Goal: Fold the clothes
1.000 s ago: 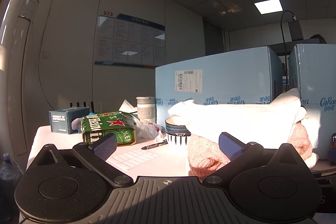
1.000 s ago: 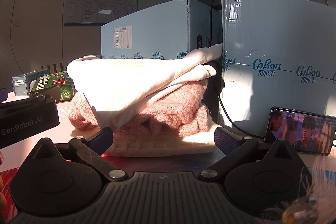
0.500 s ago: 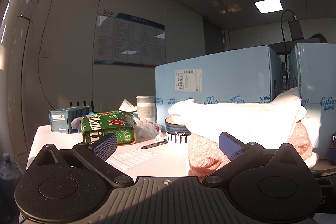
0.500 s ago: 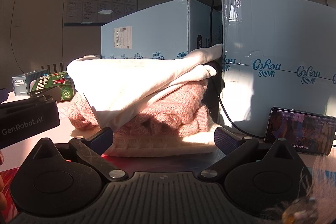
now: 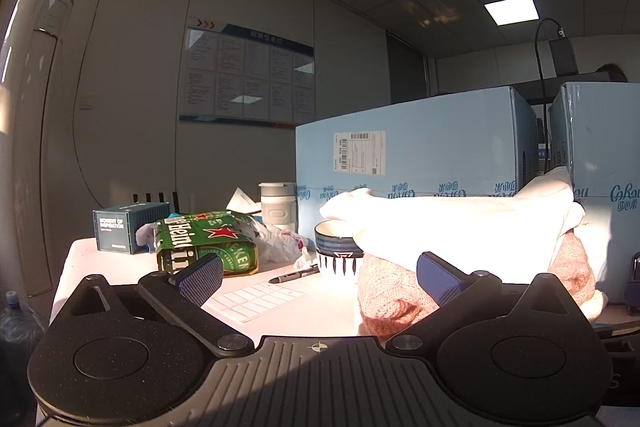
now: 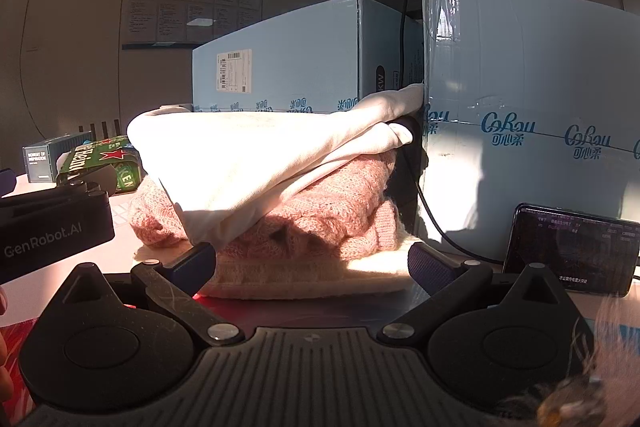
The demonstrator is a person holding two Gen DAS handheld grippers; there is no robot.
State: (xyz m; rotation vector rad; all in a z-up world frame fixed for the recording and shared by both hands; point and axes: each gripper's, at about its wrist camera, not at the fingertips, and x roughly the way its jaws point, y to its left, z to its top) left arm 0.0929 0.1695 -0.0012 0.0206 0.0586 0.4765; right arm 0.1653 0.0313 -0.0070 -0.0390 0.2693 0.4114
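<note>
A stack of folded clothes rests on the table: a cream garment (image 6: 256,151) on top, a pink knit sweater (image 6: 320,211) under it, and a cream knit piece (image 6: 304,279) at the bottom. In the left wrist view the same cream garment (image 5: 452,227) covers the pink sweater (image 5: 388,291). My right gripper (image 6: 310,263) stands open just in front of the stack, holding nothing. My left gripper (image 5: 318,273) is open too, empty, left of the stack; its body (image 6: 52,227) shows at the left edge of the right wrist view.
Two light blue cartons (image 6: 304,59) (image 6: 532,115) stand behind the stack. A phone (image 6: 572,251) leans at the right with a black cable (image 6: 408,11). A striped bowl (image 5: 336,251), green Heineken box (image 5: 204,243), pen (image 5: 292,275), cup (image 5: 278,205) and dark box (image 5: 128,227) sit left.
Neither gripper nor the stack of clothes has moved. Only the picture on the phone screen has turned darker.
</note>
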